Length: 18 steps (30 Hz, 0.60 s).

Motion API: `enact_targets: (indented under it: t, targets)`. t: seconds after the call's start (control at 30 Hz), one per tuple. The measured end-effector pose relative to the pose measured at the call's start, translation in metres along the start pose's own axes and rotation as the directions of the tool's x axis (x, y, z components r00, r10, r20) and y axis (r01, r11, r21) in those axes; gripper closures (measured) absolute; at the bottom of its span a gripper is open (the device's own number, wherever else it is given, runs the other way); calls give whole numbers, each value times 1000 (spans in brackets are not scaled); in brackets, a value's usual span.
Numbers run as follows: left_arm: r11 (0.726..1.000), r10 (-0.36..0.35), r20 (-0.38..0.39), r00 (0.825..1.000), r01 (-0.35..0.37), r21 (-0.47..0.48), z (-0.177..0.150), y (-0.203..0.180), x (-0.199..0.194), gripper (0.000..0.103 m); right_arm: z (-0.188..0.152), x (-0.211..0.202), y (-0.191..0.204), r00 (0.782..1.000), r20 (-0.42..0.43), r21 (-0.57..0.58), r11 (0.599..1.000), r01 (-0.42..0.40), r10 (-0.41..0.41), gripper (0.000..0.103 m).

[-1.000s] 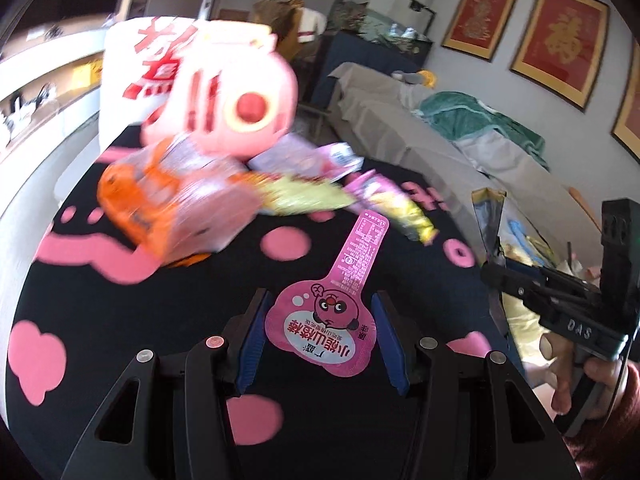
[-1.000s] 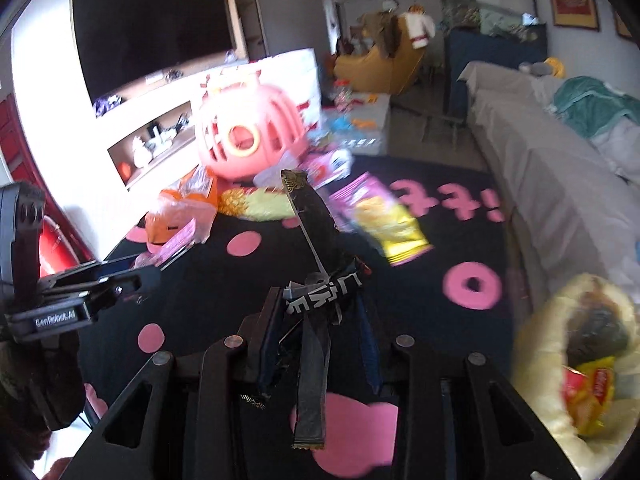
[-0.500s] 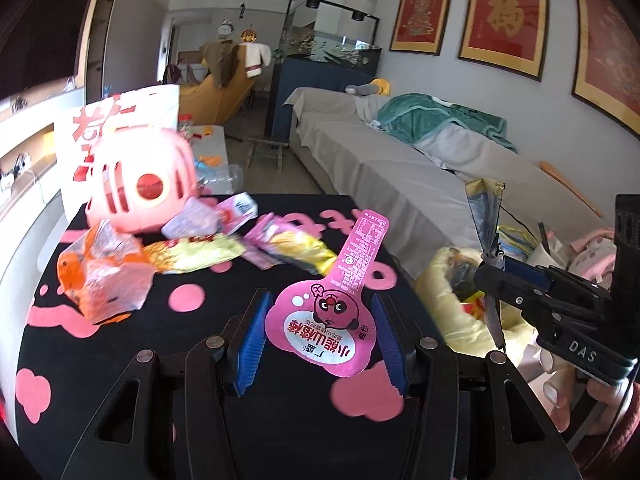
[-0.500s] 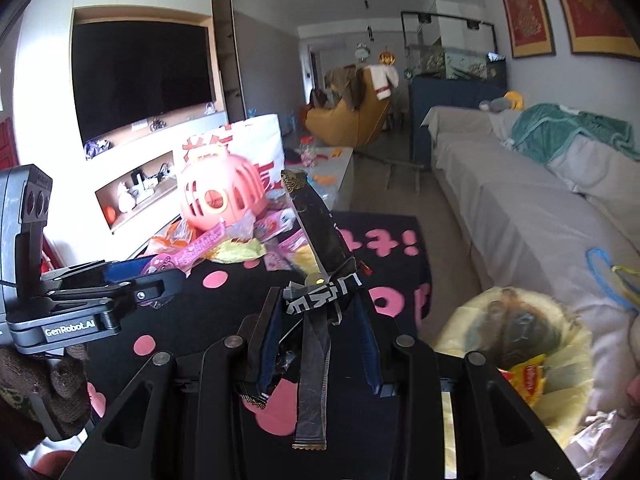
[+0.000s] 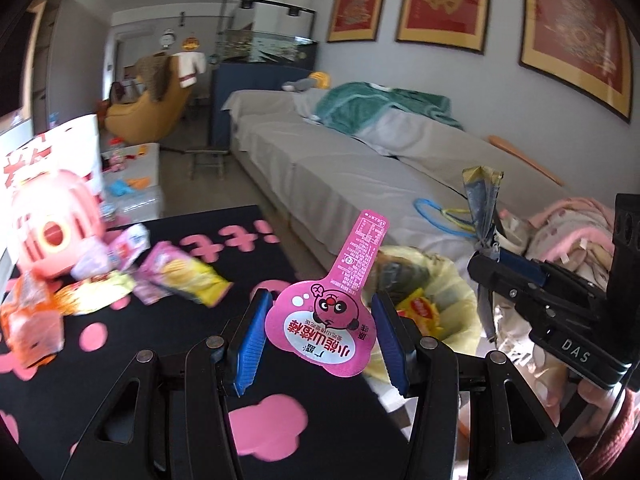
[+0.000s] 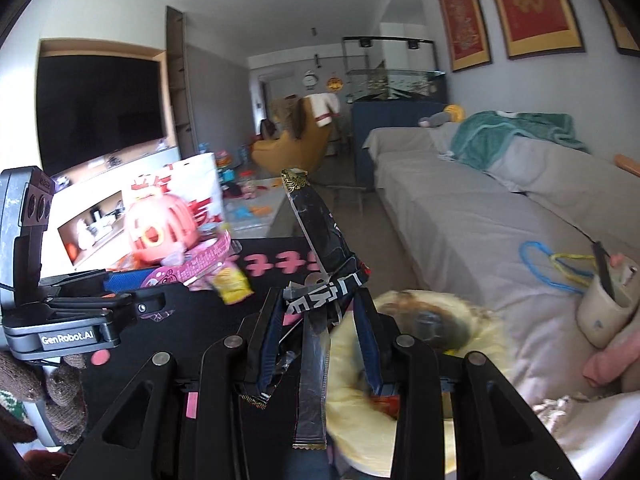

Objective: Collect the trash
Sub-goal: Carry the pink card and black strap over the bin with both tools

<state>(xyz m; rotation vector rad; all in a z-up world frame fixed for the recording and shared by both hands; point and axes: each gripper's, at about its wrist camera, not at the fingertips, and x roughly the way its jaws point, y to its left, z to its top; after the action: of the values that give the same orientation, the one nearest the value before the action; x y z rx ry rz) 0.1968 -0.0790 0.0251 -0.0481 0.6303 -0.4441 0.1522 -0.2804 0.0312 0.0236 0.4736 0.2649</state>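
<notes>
My left gripper (image 5: 320,324) is shut on a pink snack pouch (image 5: 332,312) with a cartoon face, held above the right edge of the black table (image 5: 208,360). My right gripper (image 6: 320,320) is shut on a crumpled black wrapper (image 6: 320,240) that sticks up between the fingers; it also shows in the left wrist view (image 5: 482,208). A bin lined with a yellow bag (image 5: 448,276) stands just right of the table with trash inside; in the right wrist view the bag (image 6: 360,412) lies directly below the gripper. Several snack wrappers (image 5: 180,280) lie on the table.
A pink dome-shaped toy (image 5: 52,236) and a white paper bag (image 5: 52,148) stand at the table's far left. A grey sofa (image 5: 360,168) with a green blanket runs along the right. Pink clothes (image 5: 572,228) lie on the sofa near the right gripper.
Both grippers have swung right, away from the table's litter and toward the yellow-lined bin, each still holding its wrapper. The bin has come into view under both.
</notes>
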Motion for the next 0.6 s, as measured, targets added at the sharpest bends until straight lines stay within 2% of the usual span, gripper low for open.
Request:
enact_targets:
  t: [0.1,0.23,0.37,0.6]
  targets:
    - [999,-44,-24,999,45,7,5,-15,24,51,-1,-1,-29,999,9,32,998,51,-52,70]
    - [996,-83,-43,996,83,13,8,-28,56,51,-1,4,-65,998,-25,99,993,64,-61,70]
    - [994,-111,-100,989,112,4,6,-33,93,51,-3,17,-79,994,-68,97,991,94,-88,70]
    - [983,-184,-183,966,181,-35,2,-32,141,51,-17,49,-101,983,-149,135,983,127,-106,70]
